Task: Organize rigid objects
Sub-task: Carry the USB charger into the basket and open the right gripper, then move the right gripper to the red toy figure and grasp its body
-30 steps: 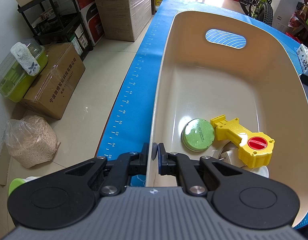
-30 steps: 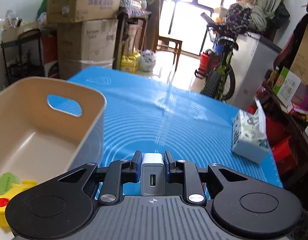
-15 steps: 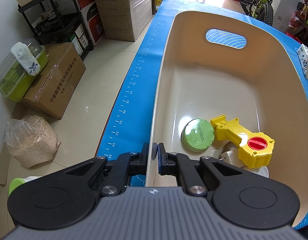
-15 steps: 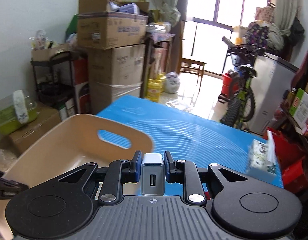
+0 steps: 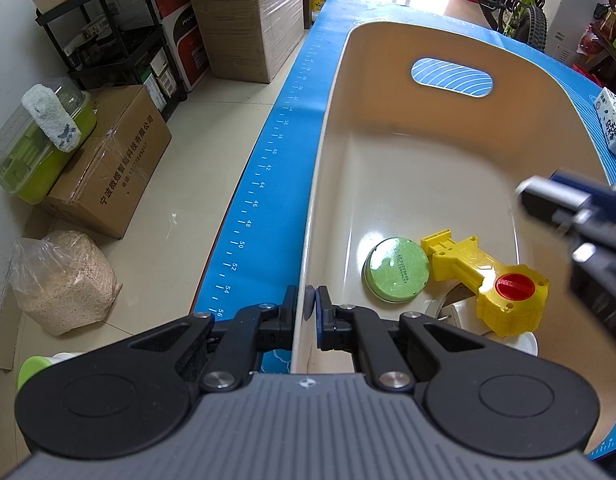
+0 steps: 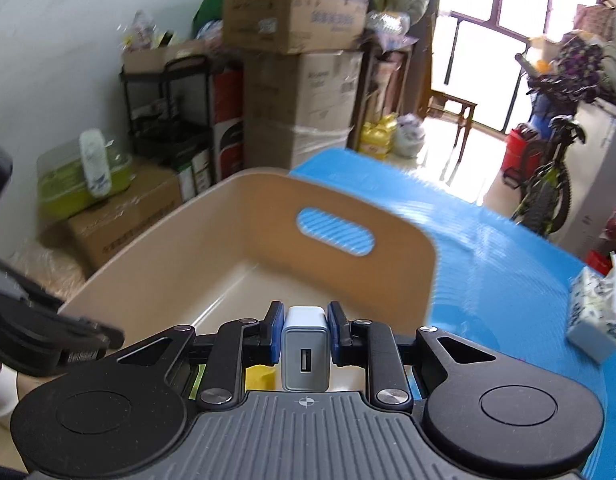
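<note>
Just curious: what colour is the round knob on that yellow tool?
Red knob on the yellow tool; clearest in the left wrist view.

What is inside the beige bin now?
In the bin lie a green round tin and a yellow tool with a red knob. Something white lies under the tool, mostly covered, so it cannot be identified.
</note>
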`<state>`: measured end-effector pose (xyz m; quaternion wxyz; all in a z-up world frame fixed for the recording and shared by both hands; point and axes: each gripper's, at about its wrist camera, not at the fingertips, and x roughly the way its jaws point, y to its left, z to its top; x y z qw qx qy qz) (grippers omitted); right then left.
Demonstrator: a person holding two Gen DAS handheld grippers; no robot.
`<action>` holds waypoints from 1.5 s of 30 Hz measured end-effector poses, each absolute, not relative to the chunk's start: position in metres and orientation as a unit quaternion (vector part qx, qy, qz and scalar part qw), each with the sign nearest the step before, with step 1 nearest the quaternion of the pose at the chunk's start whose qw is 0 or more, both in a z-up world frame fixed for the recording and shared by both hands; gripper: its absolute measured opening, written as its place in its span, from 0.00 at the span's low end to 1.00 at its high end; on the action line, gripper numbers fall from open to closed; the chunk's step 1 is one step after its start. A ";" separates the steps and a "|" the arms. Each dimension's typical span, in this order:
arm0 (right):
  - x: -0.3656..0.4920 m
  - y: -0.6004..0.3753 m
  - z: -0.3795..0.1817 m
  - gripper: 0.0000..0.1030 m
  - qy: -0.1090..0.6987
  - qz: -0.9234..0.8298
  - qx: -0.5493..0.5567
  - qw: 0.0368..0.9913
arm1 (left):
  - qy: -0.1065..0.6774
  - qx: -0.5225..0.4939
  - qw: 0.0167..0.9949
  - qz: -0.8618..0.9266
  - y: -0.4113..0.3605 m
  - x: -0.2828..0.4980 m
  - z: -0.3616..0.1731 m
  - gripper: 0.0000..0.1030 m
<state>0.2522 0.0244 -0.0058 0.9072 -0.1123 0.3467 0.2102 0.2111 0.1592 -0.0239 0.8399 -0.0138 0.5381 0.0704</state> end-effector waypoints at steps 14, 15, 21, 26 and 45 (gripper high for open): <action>0.258 0.042 -0.045 0.31 0.426 0.208 -0.147 0.868 | 0.539 -0.011 0.839 0.072 0.159 0.212 -0.024 0.10; 0.258 0.044 -0.046 0.31 0.432 0.209 -0.153 0.864 | 0.539 -0.010 0.839 0.072 0.159 0.212 -0.024 0.10; 0.262 0.047 -0.048 0.41 0.447 0.211 -0.152 0.856 | 0.539 -0.010 0.839 0.073 0.157 0.213 -0.023 0.10; 0.259 0.040 -0.038 0.53 0.433 0.221 -0.132 0.864 | 0.539 -0.009 0.839 0.073 0.156 0.213 -0.023 0.10; 0.250 -0.052 0.017 0.70 0.362 0.150 -0.056 0.919 | 0.539 -0.010 0.839 0.073 0.155 0.213 -0.023 0.10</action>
